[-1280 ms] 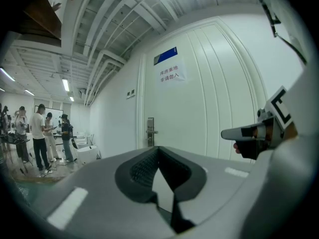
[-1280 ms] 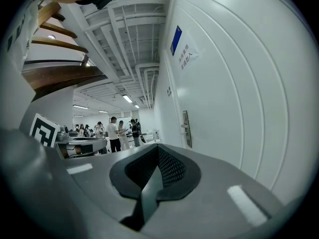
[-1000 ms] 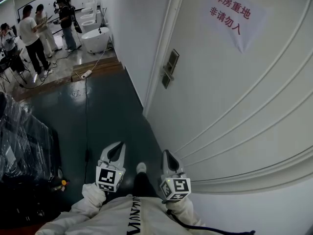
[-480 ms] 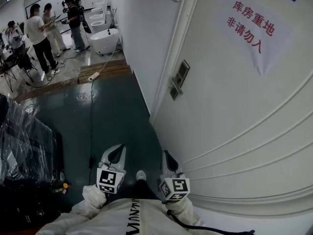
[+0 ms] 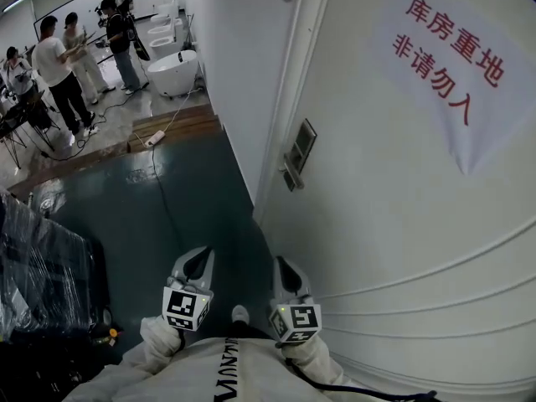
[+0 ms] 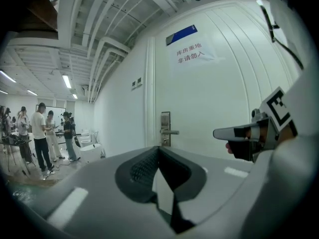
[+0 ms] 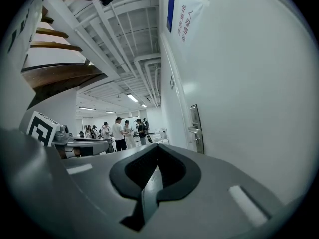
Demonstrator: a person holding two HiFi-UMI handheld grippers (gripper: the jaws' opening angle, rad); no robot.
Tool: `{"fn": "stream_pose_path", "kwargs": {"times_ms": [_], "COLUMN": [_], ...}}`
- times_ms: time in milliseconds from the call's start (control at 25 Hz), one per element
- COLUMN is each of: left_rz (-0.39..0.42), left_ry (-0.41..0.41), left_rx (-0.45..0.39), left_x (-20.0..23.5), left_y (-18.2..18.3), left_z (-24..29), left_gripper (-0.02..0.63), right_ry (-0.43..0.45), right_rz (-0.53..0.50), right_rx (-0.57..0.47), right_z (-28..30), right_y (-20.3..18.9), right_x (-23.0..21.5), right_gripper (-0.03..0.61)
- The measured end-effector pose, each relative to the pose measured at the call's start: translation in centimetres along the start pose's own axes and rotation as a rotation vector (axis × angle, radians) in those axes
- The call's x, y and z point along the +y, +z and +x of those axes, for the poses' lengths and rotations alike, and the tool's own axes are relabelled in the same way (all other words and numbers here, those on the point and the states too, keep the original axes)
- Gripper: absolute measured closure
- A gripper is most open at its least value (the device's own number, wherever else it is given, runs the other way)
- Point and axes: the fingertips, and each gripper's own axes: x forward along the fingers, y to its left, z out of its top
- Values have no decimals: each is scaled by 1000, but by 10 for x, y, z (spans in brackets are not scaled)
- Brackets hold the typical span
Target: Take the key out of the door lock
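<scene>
Left tongs (image 5: 199, 256) pinched together, empty. Right tongs (image 5: 281, 265) likewise closed on nothing. Both are held low, side by side, close to the door (image 5: 402, 224). The lock (image 5: 295, 153) with lever handle is on the door edge, well ahead of both tongs; the key is too small to make out in any view. Gripper views show the ceiling (image 6: 99, 14) and a blue plate (image 6: 181, 34) above the paper sign (image 5: 448, 57). Only the head view shows the dark floor (image 5: 193, 199) and a wrapped stack (image 5: 42, 266) at left. People (image 5: 59, 65) and a tub (image 5: 172, 67) far off.
</scene>
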Motion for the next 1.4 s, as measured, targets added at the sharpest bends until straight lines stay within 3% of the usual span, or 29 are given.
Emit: {"fn": "stream_pose_path", "kwargs": {"times_ms": [280,600,960,1400], "left_rz": [20,53,78,89], "left_ry": [-12,-25,-124,-345], "left_rx": [4,42,26,25], "left_x": [3,3,3,36], "left_y": [14,17,25,24], "left_z": [62,84,136,227], "left_gripper": [614,614,614,614], "right_ry": [7,11,-94,-323], "right_rz": [12,32,48,74], "right_rx": [-9,-17,-29,1], "right_z": [45,62,81,136], "right_y": [13,17,20,15], "right_x": [-41,-56,-90,-115], "right_gripper": [577,577,577,577]}}
